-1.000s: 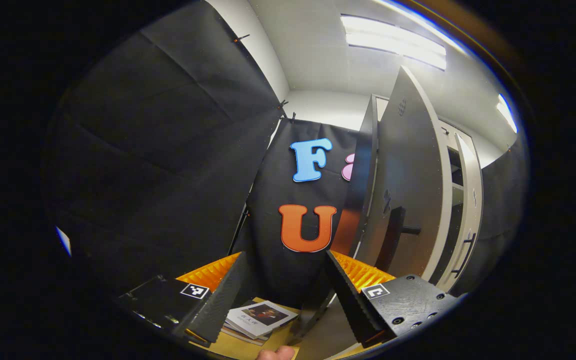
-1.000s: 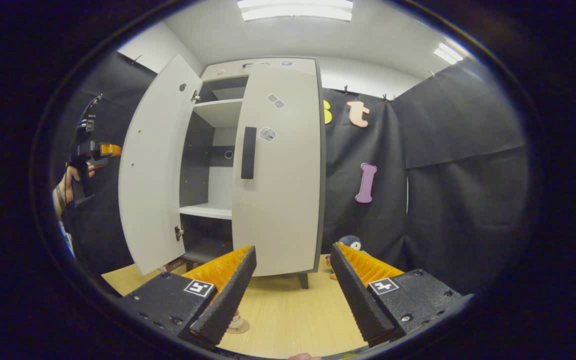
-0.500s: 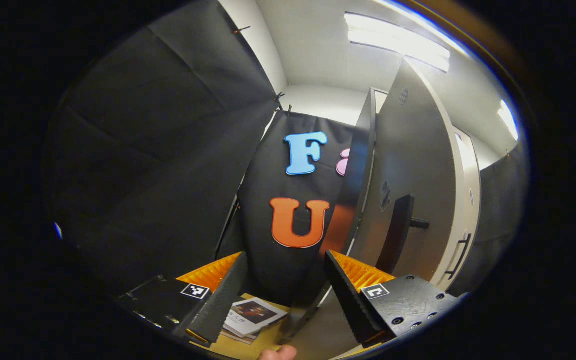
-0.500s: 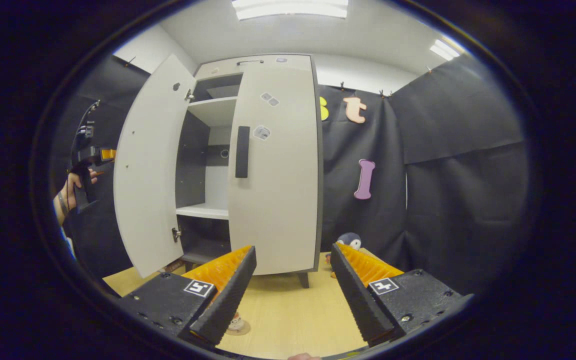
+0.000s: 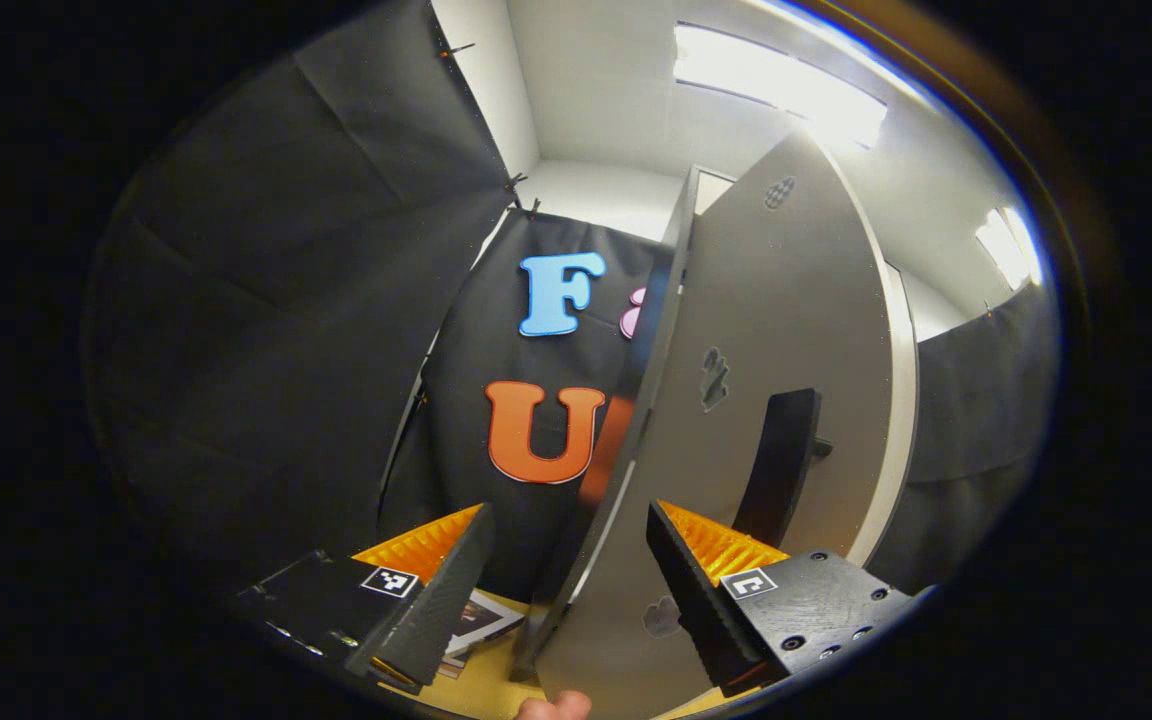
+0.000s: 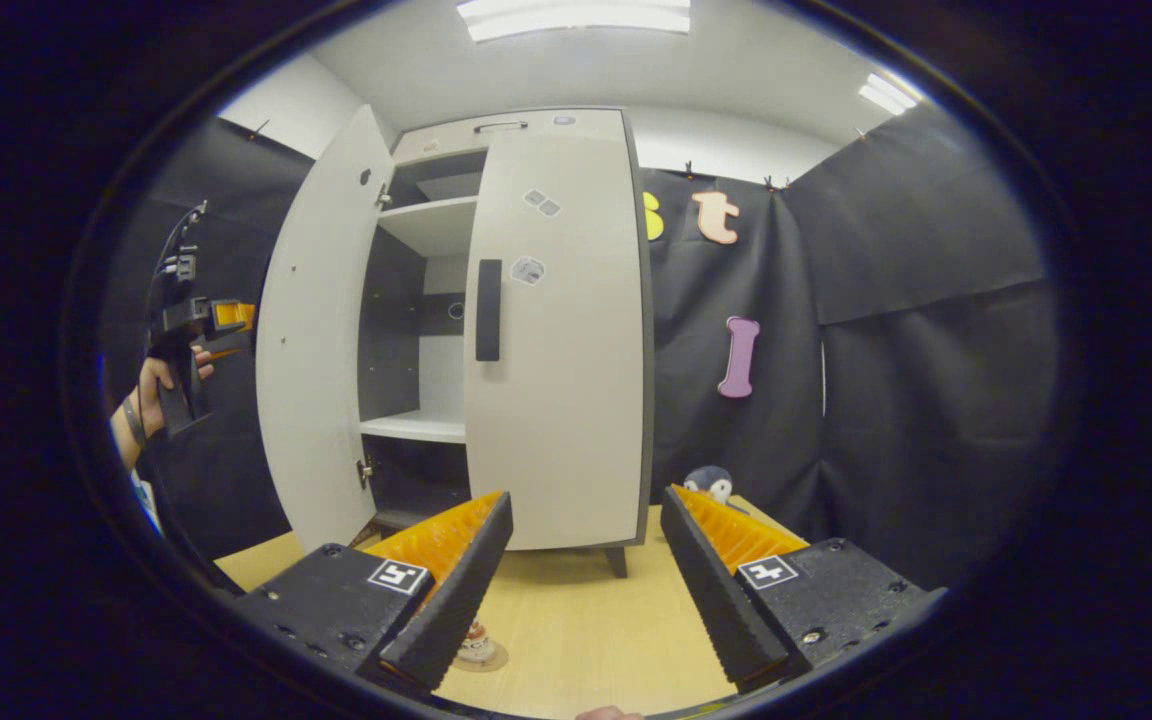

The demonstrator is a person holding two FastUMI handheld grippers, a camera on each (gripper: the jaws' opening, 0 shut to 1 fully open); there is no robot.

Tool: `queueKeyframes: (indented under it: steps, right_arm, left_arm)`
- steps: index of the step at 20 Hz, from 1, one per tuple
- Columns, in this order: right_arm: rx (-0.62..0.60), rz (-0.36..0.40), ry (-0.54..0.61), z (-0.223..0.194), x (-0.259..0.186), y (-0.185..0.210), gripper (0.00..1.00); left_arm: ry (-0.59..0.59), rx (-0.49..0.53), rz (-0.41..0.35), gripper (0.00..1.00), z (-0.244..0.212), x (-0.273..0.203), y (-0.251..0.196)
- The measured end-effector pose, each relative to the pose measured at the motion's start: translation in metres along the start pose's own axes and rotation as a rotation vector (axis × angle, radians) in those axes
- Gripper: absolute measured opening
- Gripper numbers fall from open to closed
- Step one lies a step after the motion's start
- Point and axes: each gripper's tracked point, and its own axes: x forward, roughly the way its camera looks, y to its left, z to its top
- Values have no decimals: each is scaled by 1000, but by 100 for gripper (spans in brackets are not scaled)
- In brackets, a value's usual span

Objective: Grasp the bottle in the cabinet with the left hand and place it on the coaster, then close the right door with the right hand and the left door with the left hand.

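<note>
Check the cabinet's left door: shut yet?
Not shut. The left door stands ajar, shelves showing in the gap beside the right door, which looks closed.

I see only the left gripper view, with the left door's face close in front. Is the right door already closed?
Observer: Yes, the right door lies flush on the cabinet.
Operator: How far open is the left door?
Observer: The left door stands partly open; shelves show in the gap.
Operator: Where is the right gripper?
Observer: The right gripper is open, back from the cabinet, above the table.
</note>
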Motion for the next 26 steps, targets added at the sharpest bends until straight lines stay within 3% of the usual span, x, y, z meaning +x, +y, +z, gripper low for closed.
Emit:
queueKeyframes:
  steps: [3,4,7,10,11,14,17,19,20,21,26]
  right_arm:
    - [-2,-9,-8,2,-8,-5,98]
    - [0,-11,-12,3,-10,-6,98]
    - [0,-20,-19,5,-16,-10,94]
    - [4,-31,-25,8,-19,-16,98]
    - [3,-34,-26,9,-19,-18,98]
    - [-7,-50,-37,18,-26,-23,98]
    - [-3,-72,-47,21,-34,-31,94]
    - [6,-81,-46,19,-40,-35,98]
    - [12,-81,-47,19,-42,-35,98]
    - [17,-80,-48,20,-42,-35,98]
    - [33,-60,-43,19,-33,-22,98]
  left_arm:
    - [-7,11,-22,94,-4,6,-19]
    - [-3,11,-25,99,-6,8,-24]
    - [-7,20,-41,99,-9,13,-41]
    - [5,27,-68,99,-22,21,-63]
    - [2,30,-56,94,-25,22,-63]
    - [-18,17,-10,99,-23,20,-58]
    - [-36,43,-7,99,-13,8,-57]
    - [-25,93,-12,99,-6,-5,-55]
    - [-30,119,-14,95,-2,-11,-57]
    - [-39,139,-12,99,3,-18,-58]
    - [11,198,-14,99,-2,-63,-74]
